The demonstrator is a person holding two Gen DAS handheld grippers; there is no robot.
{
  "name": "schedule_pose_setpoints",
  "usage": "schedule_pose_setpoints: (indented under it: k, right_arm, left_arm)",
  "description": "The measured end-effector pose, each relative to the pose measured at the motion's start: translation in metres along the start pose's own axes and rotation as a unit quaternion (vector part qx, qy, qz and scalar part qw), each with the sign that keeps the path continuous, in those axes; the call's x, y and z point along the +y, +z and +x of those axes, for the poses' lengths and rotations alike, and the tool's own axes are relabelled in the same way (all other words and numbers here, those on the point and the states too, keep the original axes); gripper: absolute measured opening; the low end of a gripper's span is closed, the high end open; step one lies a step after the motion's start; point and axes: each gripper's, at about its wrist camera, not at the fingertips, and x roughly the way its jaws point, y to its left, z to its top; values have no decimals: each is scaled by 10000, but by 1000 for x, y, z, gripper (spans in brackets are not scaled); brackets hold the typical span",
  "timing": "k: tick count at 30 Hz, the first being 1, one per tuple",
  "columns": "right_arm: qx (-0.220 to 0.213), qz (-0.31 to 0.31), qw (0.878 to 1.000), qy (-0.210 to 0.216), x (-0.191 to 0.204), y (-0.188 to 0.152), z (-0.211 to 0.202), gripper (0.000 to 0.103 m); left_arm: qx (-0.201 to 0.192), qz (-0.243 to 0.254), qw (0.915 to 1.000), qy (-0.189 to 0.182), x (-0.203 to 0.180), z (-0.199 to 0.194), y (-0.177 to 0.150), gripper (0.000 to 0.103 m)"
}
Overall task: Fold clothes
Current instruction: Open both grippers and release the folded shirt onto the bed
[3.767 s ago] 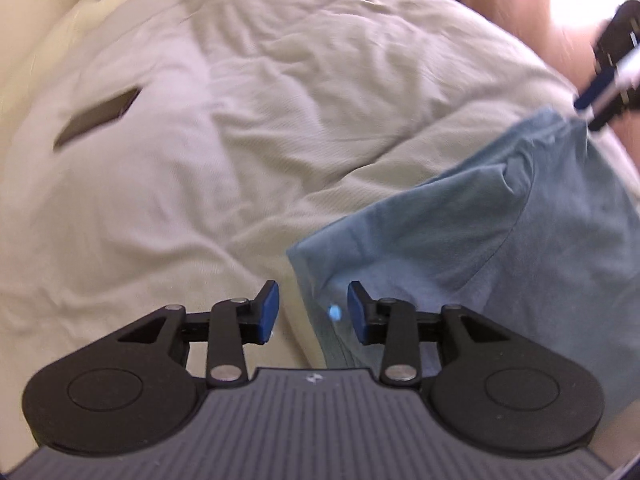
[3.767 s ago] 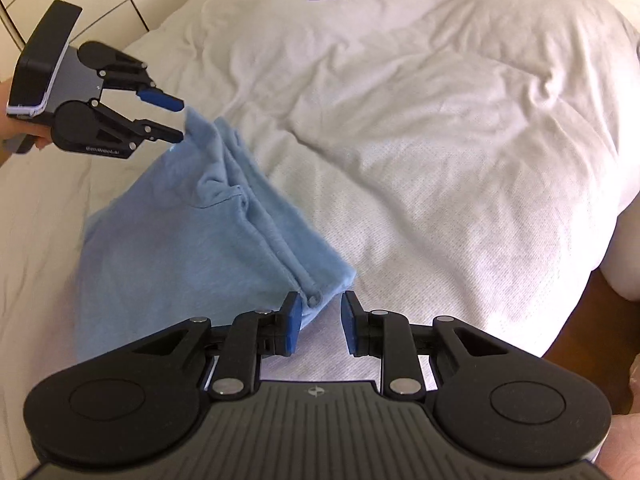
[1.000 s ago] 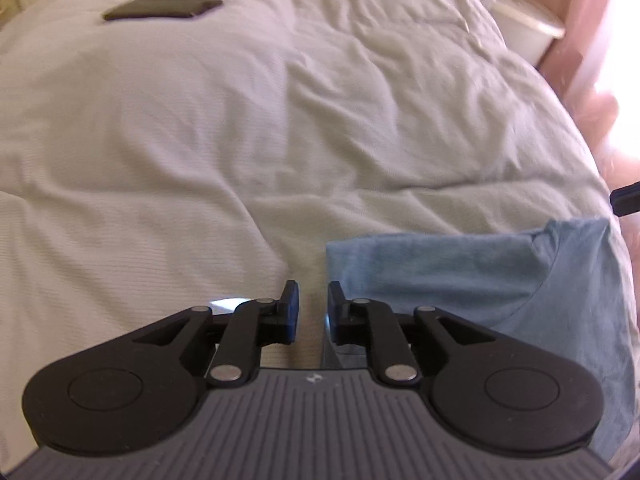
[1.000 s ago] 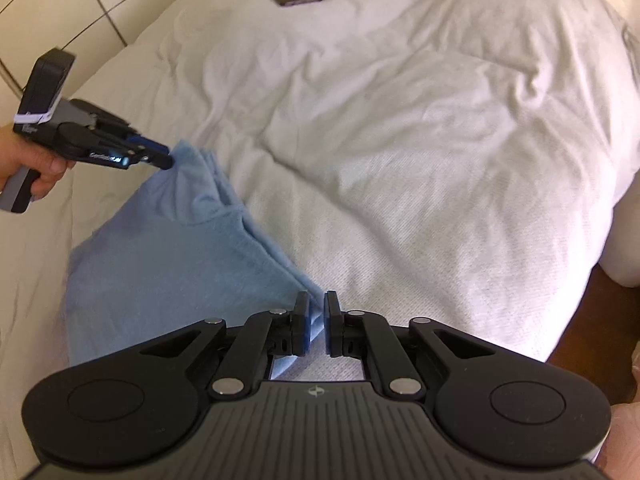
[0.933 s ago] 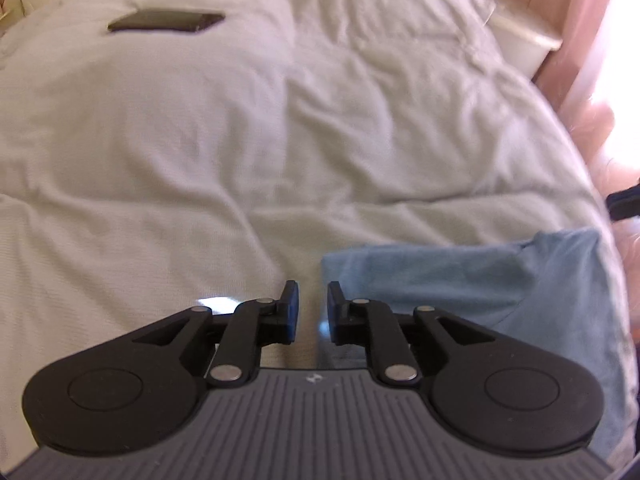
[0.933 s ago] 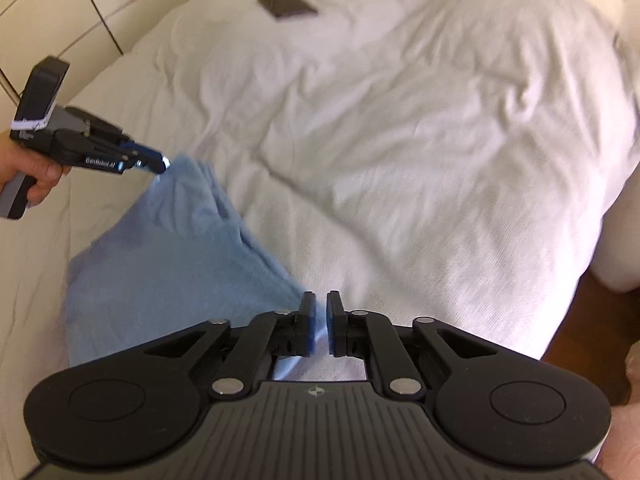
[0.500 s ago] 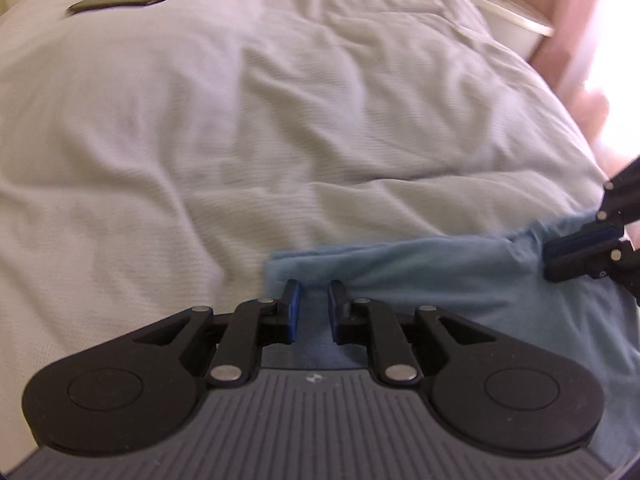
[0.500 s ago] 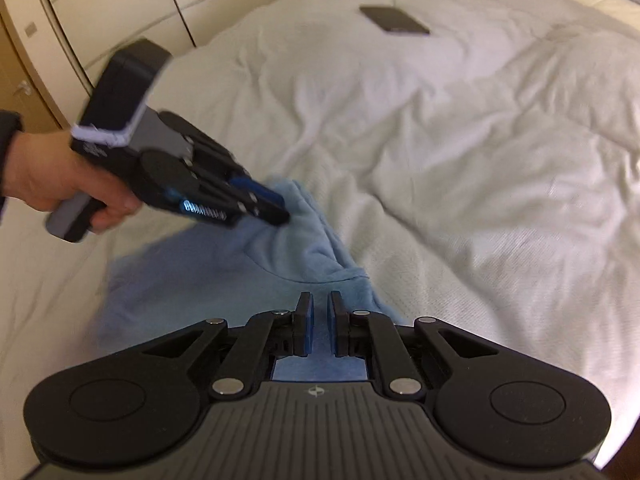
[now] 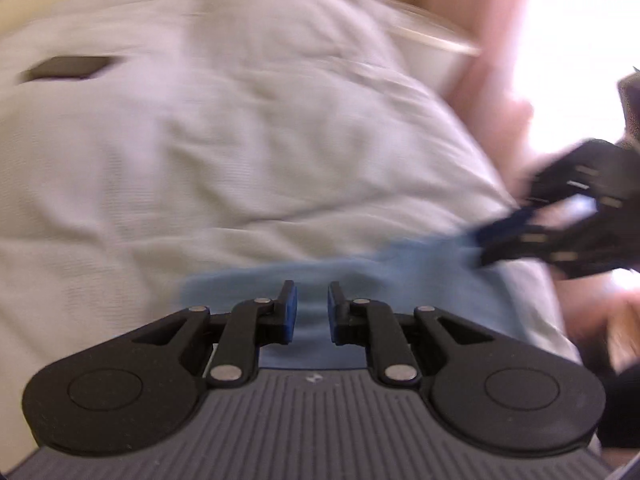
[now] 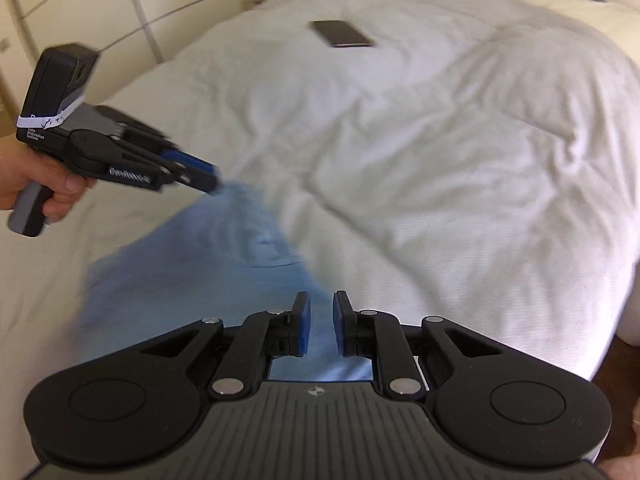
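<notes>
Both grippers sit over the blue shirt, which lies on the white duvet. Right gripper has its jaws opening: a clear gap shows between the blue pads, with the shirt's near edge lying below and between them, not pinched. Left gripper hangs above the shirt's other end; its own view is smeared by motion, but its jaws stand narrowly apart and the cloth looks to be beneath them rather than gripped. From the right wrist, the left gripper appears to that tool's left, held by a hand, its tips at the shirt's far corner. A phone lies well beyond both tools on the duvet.
</notes>
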Motion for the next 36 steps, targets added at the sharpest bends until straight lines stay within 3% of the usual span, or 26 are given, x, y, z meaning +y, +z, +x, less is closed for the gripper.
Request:
schedule_pose_setpoints:
  k: [5, 7, 10, 16, 21, 26, 29, 33, 36]
  right_arm:
    - [265, -13, 9994, 219, 4, -10, 26, 17]
    - [333, 10, 9994, 109, -5, -16, 32, 17]
    - [369, 37, 9993, -14, -23, -23, 29, 16]
    - [562, -26, 9983, -121, -34, -31, 16, 16]
    - [518, 106, 9985, -166, -33, -23, -2, 19]
    - [580, -89, 9979, 257, -19, -21, 5, 19]
    - [822, 36, 9965, 110, -22, -27, 20, 19]
    - [697, -40, 9973, -225, -14, -28, 9, 21]
    - [445, -184, 9988, -117, 8, -29, -9, 22]
  left_arm:
    - [143, -61, 9999, -61, -7, 40, -6, 13]
    - [93, -228, 9997, -90, 3, 47, -6, 14]
    - [54, -445, 9990, 77, 16, 48, -1, 8]
    - [32, -760, 9949, 668, 37, 16, 4, 8]
    - [80, -886, 9904, 1063, 36, -22, -17, 8]
    - [430, -935, 9862, 1296, 23, -33, -54, 10]
    - [753, -905, 9779, 1725, 20, -28, -76, 12]
    - [558, -1129, 9706, 2051, 16, -39, -96, 12]
    - [370, -1131, 9723, 2011, 2, -49, -104, 12]
